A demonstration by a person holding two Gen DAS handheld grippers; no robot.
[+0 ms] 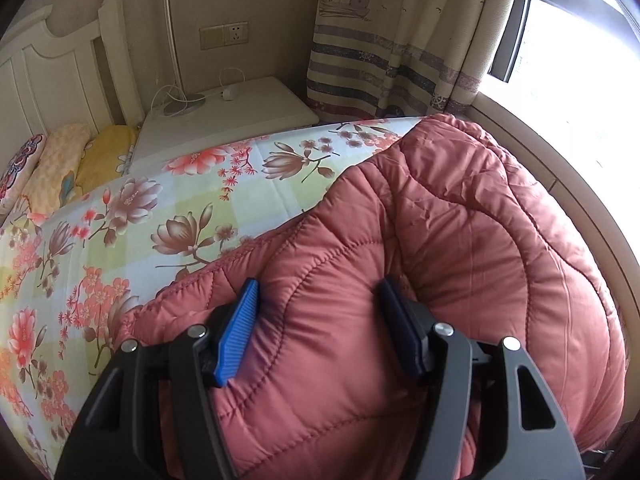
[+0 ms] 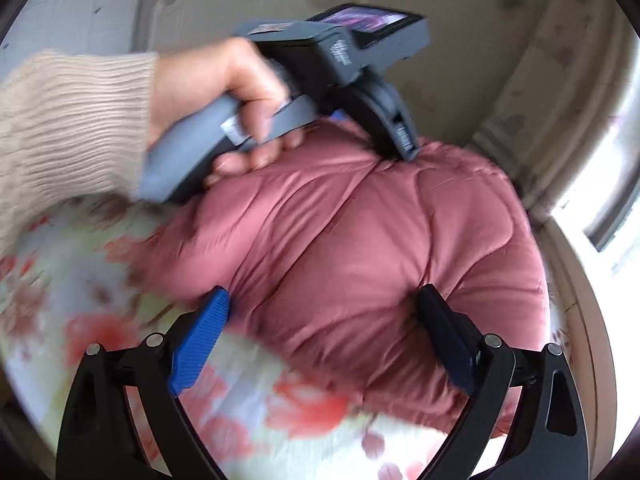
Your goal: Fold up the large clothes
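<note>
Here the red quilted jacket (image 1: 420, 240) lies bunched on the flowered bed sheet (image 1: 120, 220), filling the lower right of the left wrist view, its long axis running from lower left up toward the window at upper right. The left tool (image 1: 316, 320) presses wide open into the padding without pinching it, and the right tool (image 2: 324, 336) is likewise spread wide, holding nothing. Seemingly a fold is being flattened; next, one tool needs to close on an edge.
</note>
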